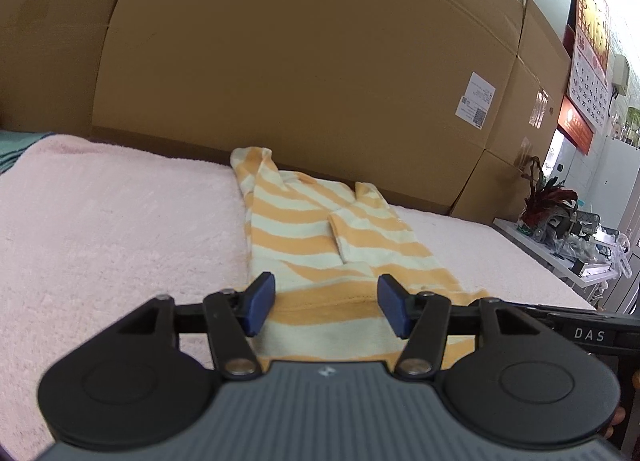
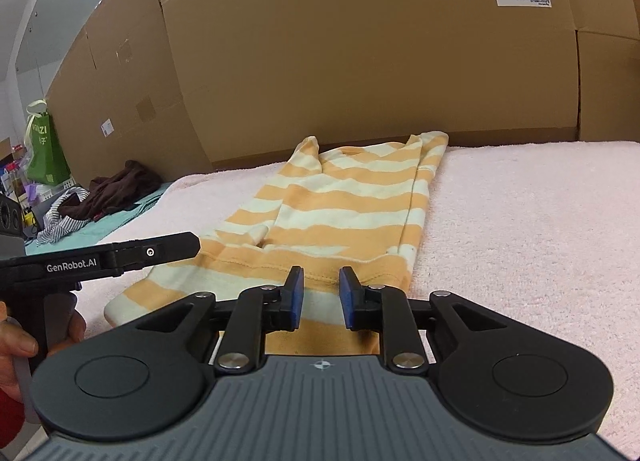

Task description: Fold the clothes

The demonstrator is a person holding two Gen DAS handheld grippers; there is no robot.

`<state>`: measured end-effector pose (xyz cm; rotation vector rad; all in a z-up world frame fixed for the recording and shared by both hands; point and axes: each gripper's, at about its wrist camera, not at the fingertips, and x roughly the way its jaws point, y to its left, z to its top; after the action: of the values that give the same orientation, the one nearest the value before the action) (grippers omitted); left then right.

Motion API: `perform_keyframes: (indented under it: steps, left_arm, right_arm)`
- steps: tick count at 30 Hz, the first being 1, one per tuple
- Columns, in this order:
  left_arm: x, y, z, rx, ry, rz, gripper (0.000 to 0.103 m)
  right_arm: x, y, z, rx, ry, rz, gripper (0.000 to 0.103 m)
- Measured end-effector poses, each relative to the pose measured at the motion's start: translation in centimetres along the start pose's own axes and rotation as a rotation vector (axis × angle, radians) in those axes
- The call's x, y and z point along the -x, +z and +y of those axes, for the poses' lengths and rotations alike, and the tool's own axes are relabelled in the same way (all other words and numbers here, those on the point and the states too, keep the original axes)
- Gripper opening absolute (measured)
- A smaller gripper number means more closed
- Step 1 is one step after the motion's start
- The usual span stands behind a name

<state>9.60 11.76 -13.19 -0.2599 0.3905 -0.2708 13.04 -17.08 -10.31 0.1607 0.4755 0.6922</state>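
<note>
— Cardboard boxes (image 1: 304, 41) wall off the far side of a pink towel-covered surface (image 1: 100, 221), don't they?

— Yes. On that towel lies an orange-and-cream striped shirt (image 1: 320, 229), sleeves folded in, its hem toward both tools.

— And the left gripper (image 1: 326, 307)?

— Spread wide over the hem, nothing between its blue pads (image 1: 262, 301).

— The right gripper (image 2: 321, 295)?

— Parted more narrowly, above the hem, empty too. A pile of dark clothes (image 2: 108, 193) sits far left in its view.
</note>
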Motion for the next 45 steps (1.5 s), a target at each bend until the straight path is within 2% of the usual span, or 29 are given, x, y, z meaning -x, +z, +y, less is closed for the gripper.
perform_keyframes:
  steps: [5,8,12,24,27,40,45]
  left_arm:
    - [-0.2,0.0,0.1,0.009,-0.003,0.009,0.06]
    - [-0.3,0.1,0.1,0.008,-0.002,0.012,0.061]
    - [-0.3,0.1,0.1,0.003,-0.007,0.016,0.066]
    - [0.2,-0.1,0.1,0.009,-0.024,-0.021,0.067]
    - [0.3,-0.1,0.3,0.016,-0.05,-0.023,0.074]
    - [0.4,-0.1,0.4,0.014,-0.071,-0.024,0.075]
    - [1.5,-0.3,0.1,-0.025,-0.053,-0.068,0.078]
  right_arm:
    - [0.2,-0.1,-2.1,-0.147,0.049,-0.015,0.005]
    - [0.0,-0.1,-3.0,-0.212,0.095,0.0,0.005]
    - [0.1,-0.1,-2.8,-0.204,0.115,0.008,0.005]
    - [0.0,-0.2,-2.8,-0.21,0.098,-0.007,0.006]
    - [-0.1,-0.2,-2.3,-0.185,0.079,-0.008,0.005]
    - [-0.3,-0.4,0.4,-0.027,-0.063,-0.015,0.003]
    - [0.3,-0.3,0.9,-0.033,-0.114,-0.026,0.003]
